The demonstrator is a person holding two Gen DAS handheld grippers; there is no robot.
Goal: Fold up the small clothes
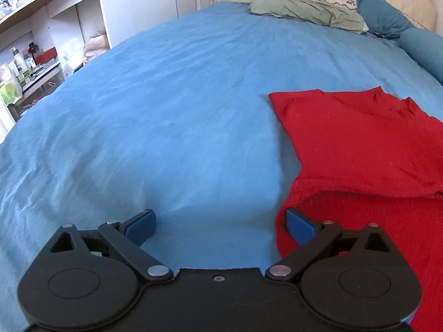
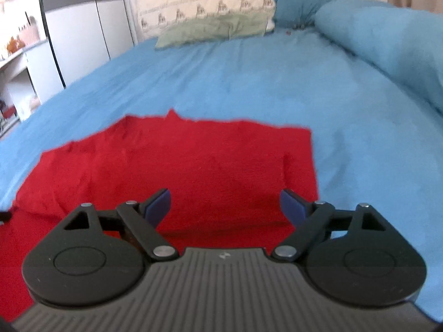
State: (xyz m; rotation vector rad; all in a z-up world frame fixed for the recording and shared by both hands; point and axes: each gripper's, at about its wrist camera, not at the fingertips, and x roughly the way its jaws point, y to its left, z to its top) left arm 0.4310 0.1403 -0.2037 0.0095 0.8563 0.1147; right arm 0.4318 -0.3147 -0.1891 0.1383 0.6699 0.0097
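Nearest the lens sat the left gripper (image 1: 220, 225), its two blue-padded fingers spread wide with nothing between them — the left pad over bare blue bedsheet (image 1: 166, 110), the right pad over the near edge of the one red garment (image 1: 360, 144). That garment lay flat on the sheet to the gripper's right, partly folded: an upper layer rested on a lower one, its folded edge crossing from left to right just ahead of the fingers. Its long axis ran away from the camera toward the head of the bed, where a notched edge showed at the far end. The right gripper (image 2: 224, 206) hung over the same red garment (image 2: 193, 160), fingers likewise apart and holding nothing. At the headboard lay one green pillow (image 1: 307, 13) — beside it one blue pillow (image 1: 384, 16).
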